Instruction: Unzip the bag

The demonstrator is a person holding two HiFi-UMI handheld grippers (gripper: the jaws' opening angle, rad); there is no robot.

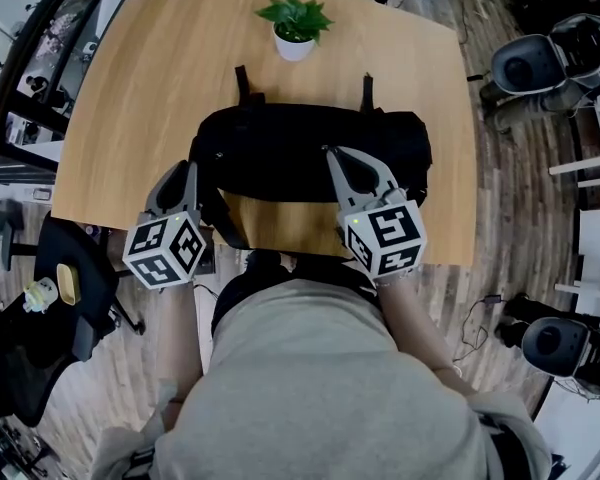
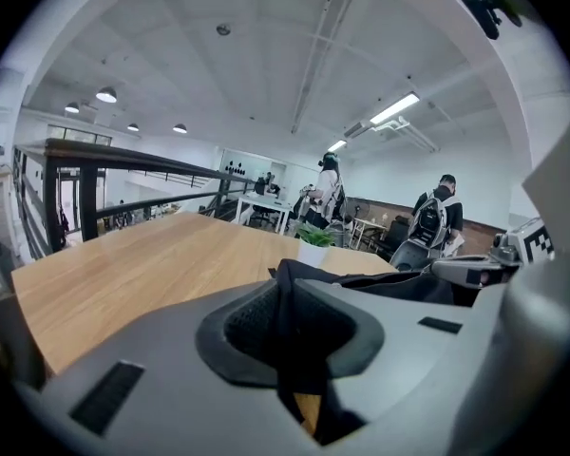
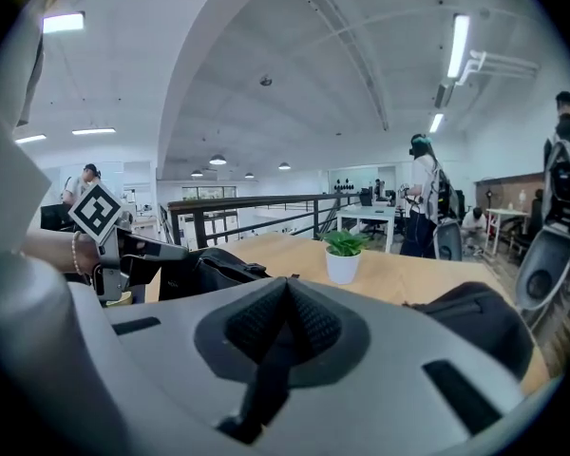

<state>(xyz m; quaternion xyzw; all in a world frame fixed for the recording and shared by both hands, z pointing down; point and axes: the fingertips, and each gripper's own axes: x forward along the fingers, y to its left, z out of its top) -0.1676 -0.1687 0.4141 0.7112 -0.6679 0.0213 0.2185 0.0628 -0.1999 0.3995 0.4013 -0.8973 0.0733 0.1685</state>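
Note:
A black bag point(image 1: 280, 153) lies across the near half of the wooden table point(image 1: 120, 108). My left gripper point(image 1: 192, 168) is at the bag's left end. In the left gripper view its jaws point(image 2: 287, 274) are shut on a fold of black bag fabric point(image 2: 290, 326) that runs down between the pads. My right gripper point(image 1: 331, 152) rests on the bag's top, right of the middle. In the right gripper view it point(image 3: 287, 288) is shut on a thin black strip point(image 3: 264, 378) of the bag; I cannot tell whether this strip is the zipper pull.
A small potted plant point(image 1: 295, 28) in a white pot stands behind the bag at the table's far side. A black chair point(image 1: 65, 288) sits left of the table, and office chairs point(image 1: 540, 63) are to the right. People stand in the far background point(image 3: 423, 198).

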